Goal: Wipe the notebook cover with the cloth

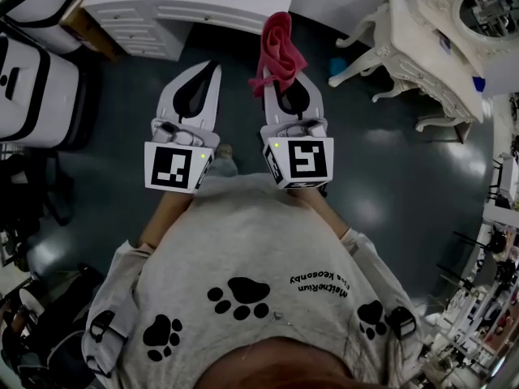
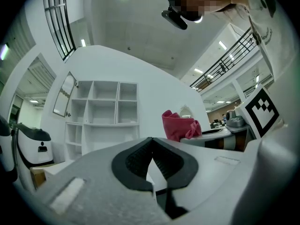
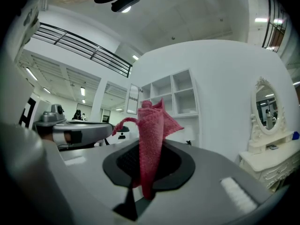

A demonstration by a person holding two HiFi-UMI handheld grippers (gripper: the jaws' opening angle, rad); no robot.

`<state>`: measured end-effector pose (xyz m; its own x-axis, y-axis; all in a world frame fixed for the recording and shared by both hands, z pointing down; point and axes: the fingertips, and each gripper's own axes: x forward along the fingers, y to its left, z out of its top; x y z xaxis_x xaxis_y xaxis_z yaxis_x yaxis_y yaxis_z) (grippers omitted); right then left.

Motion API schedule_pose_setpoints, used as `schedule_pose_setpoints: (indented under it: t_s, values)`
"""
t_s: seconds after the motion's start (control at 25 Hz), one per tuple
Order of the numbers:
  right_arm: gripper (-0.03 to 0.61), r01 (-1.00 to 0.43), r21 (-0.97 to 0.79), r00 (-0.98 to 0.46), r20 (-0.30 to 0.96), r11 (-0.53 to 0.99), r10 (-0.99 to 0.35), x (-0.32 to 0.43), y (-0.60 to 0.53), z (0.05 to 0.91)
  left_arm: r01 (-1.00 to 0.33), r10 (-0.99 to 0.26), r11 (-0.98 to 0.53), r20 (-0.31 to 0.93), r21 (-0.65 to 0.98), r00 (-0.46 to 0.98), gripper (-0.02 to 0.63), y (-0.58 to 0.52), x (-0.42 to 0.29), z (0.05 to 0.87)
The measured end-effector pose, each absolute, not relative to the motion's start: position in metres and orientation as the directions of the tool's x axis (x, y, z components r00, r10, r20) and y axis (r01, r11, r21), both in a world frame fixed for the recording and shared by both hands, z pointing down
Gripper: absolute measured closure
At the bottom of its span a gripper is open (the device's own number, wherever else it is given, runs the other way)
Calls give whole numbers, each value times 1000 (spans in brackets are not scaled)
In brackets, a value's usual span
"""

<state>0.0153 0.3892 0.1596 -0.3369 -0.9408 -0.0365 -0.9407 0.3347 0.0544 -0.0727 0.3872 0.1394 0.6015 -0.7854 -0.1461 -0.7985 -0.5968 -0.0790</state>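
Observation:
My right gripper point(image 1: 285, 83) is shut on a red cloth point(image 1: 280, 45), which sticks out bunched past its tips. In the right gripper view the cloth point(image 3: 152, 132) stands up as a rolled strip between the dark pads of the right gripper point(image 3: 146, 172). To its left my left gripper point(image 1: 208, 71) is held level with it, shut and with nothing in it; its pads meet at the tip of the left gripper point(image 2: 151, 142). From the left gripper view the cloth point(image 2: 179, 124) shows to the right. Both grippers are held up in front of the person's chest. No notebook is in any view.
Below is a dark glossy floor point(image 1: 389, 177). A white chest of drawers point(image 1: 162, 10) stands ahead, an ornate white vanity table point(image 1: 430, 39) with a mirror to the right, white machines point(image 1: 32, 79) to the left. A white shelf unit point(image 2: 103, 111) lines the wall.

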Motion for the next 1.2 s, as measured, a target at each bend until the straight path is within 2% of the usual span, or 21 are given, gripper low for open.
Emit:
schedule_pose_setpoints:
  t_s: [0.6, 1.2]
  values:
    - [529, -967, 60, -251, -27, 249, -968, -18, 297, 167, -731, -720, -680, -141, -52, 680, 617, 292, -101, 151]
    - [529, -970, 57, -237, -25, 236, -971, 3, 256, 173, -721, -711, -692, -135, -38, 690, 617, 248, -81, 160]
